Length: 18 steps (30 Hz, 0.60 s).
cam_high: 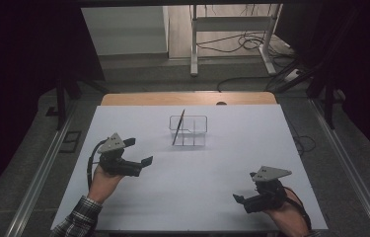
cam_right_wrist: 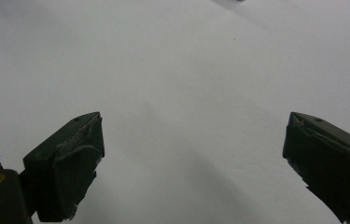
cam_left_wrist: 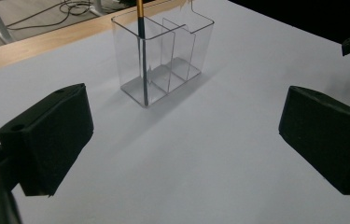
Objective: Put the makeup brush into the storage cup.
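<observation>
No text, label, brand, number or sign can be read anywhere in these views.

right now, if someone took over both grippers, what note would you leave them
Left gripper: open, holds nothing, faces the clear holder.
Right gripper: open, holds nothing, low over bare white table at the near right.
Holder: mid table, toward the far side, with clear partitions inside.
Pencil: stands leaning in the holder's end compartment, the one nearest the left gripper.
Done: the pencil is in the holder.
Left: probably nothing to place; no other loose item is on the table.
</observation>
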Motion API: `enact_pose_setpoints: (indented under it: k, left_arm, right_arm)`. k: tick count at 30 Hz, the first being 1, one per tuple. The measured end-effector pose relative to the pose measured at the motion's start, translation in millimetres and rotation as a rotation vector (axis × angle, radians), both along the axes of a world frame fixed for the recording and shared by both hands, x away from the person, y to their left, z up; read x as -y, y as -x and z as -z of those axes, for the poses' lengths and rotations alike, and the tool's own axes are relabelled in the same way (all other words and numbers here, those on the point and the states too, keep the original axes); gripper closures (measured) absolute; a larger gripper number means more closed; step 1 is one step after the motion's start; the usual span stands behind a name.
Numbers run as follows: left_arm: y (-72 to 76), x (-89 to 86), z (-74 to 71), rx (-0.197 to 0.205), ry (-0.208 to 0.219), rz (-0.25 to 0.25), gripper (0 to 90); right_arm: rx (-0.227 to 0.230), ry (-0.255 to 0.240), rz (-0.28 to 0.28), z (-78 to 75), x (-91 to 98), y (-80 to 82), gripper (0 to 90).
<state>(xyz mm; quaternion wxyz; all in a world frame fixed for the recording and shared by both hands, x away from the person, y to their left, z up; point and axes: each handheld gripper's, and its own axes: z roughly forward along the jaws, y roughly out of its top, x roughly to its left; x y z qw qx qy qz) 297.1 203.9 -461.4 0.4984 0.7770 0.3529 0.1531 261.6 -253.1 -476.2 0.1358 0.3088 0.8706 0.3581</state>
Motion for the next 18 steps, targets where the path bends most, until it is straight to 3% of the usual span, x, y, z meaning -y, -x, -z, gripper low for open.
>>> enact_pose_setpoints:
  k: [18]
  left_arm:
    - [12.5, -6.1, 4.3, -0.012, -0.004, -0.007, 3.3]
  right_arm:
    - [0.001, -0.001, 0.000, -0.2, -0.1, 0.1, 5.3]
